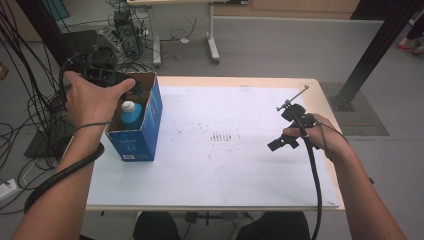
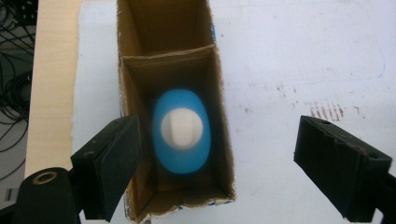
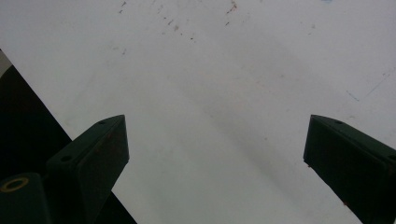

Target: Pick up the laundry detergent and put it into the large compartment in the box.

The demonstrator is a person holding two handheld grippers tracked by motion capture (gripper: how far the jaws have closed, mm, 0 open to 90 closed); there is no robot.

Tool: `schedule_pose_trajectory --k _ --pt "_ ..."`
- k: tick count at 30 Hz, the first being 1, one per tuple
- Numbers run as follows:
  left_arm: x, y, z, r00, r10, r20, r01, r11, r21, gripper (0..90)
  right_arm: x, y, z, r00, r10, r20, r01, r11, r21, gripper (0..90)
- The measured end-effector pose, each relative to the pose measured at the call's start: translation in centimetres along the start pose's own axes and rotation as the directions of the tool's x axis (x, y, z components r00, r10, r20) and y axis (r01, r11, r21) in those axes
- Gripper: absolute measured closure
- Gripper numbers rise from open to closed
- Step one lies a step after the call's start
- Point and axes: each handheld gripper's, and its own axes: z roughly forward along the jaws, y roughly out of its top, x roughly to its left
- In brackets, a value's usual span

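1. Forearms come in from the near edge of the high view, one at each side, each hand carrying a gripper over the white-covered tabletop (image 1: 240, 165).
2. At the left edge of the tabletop stands a tall blue cardboard box (image 1: 147, 135), open at the top and split by a cardboard divider into a far and a near compartment.
3. A blue bottle with a white cap (image 2: 181, 130) stands upright in the near compartment; the far compartment looks empty.
4. The left gripper (image 2: 217, 154) hovers above the box, looking straight down into it. Its jaws are spread wide, one over the left wall of the box, the other out over bare tabletop to the right, and they hold nothing.
5. The right gripper (image 1: 292, 129) sits well apart near the right edge of the tabletop, low over the bare surface. In the right gripper view (image 3: 215, 154) its jaws are also wide apart and empty.
6. Judged from this, the step in hand is the approach to the bottle: the gripper is lined up overhead but has not yet gone down.
7. The next move likely calls for shifting so that both jaws clear the box walls, narrowing them to fit inside the compartment, then descending to close on the cap or neck.
8. The tight compartment leaves little room, so a jaw could catch a cardboard wall.
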Motion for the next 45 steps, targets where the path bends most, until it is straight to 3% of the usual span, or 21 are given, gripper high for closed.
schedule_pose_trajectory --k 9,16,31,35,45 --pt "-1.5 0.4 -1.3 0.9984 0.049 0.028 -0.05 0.9984 0.028 11.3 0.0 0.1 0.0 1.0 -0.005 0.0 0.005 1.0 0.0 6.5" --pt "-3.1 0.6 -1.7 0.9927 0.103 0.064 -0.107 0.9923 0.063 9.0 -0.1 0.1 0.0 1.0 -0.002 0.001 0.002 1.0 0.0 6.5" --pt "-7.6 0.8 -1.0 0.9694 0.197 0.146 -0.214 0.9709 0.108 7.7 -0.4 -0.1 -0.1 1.0 0.005 -0.001 -0.005 1.0 -0.003 6.4" --pt "-8.3 0.7 -0.4 0.9614 0.214 0.173 -0.237 0.9631 0.127 7.6 -0.4 -0.2 -0.2 1.0 0.009 -0.004 -0.009 1.0 -0.004 6.4" --pt "-9.8 0.3 1.8 0.9484 0.232 0.216 -0.272 0.9456 0.178 7.6 -0.5 -0.6 -0.1 0.9999 0.008 -0.007 -0.008 1.0 0.004 6.5"
